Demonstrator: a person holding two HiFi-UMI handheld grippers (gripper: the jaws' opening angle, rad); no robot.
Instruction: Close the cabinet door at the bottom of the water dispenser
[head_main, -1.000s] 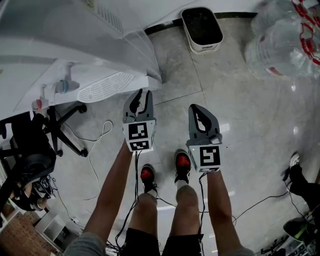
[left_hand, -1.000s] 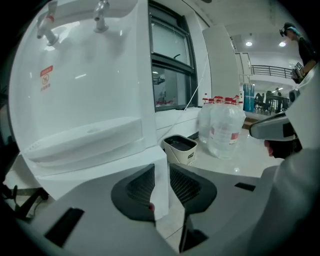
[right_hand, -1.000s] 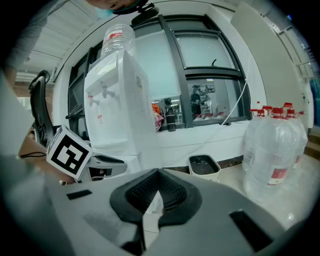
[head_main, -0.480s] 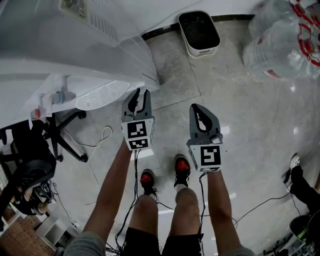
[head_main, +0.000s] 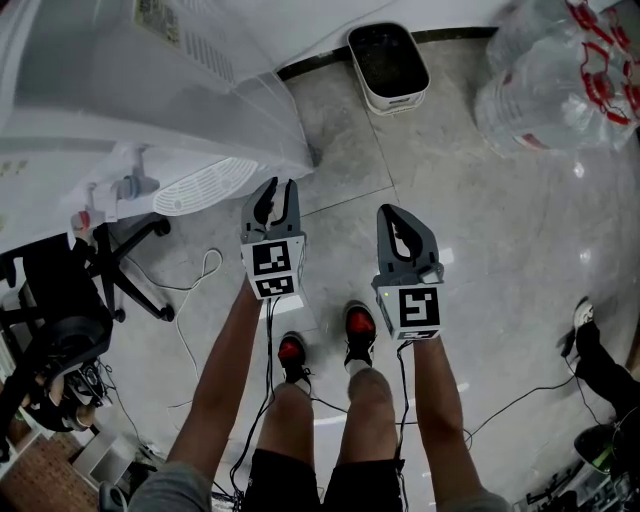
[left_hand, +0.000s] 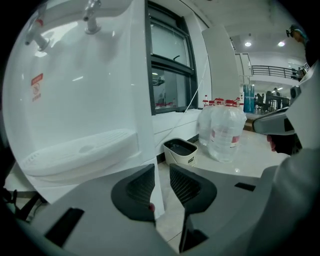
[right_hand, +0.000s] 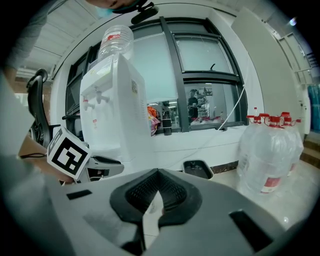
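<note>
Upper left: water dispenser (head_main: 150, 90) takes up whole corner. Its drip tray (head_main: 205, 185) juts out, just beside left gripper (head_main: 274, 186). In left gripper view, dispenser's white front edge stands right ahead, in line with gap between jaws.
Ahead and right of right gripper (head_main: 392, 212): bare floor tiles (head_main: 480, 220), free passage. Strip between the 2 grippers also free.
Further ahead by wall: white bin (head_main: 388, 62).
Far right: cluster of big water bottles (head_main: 560, 80) blocks way.
Left, below tray: office chair (head_main: 60, 300) and loose cable (head_main: 200, 275) on floor.
</note>
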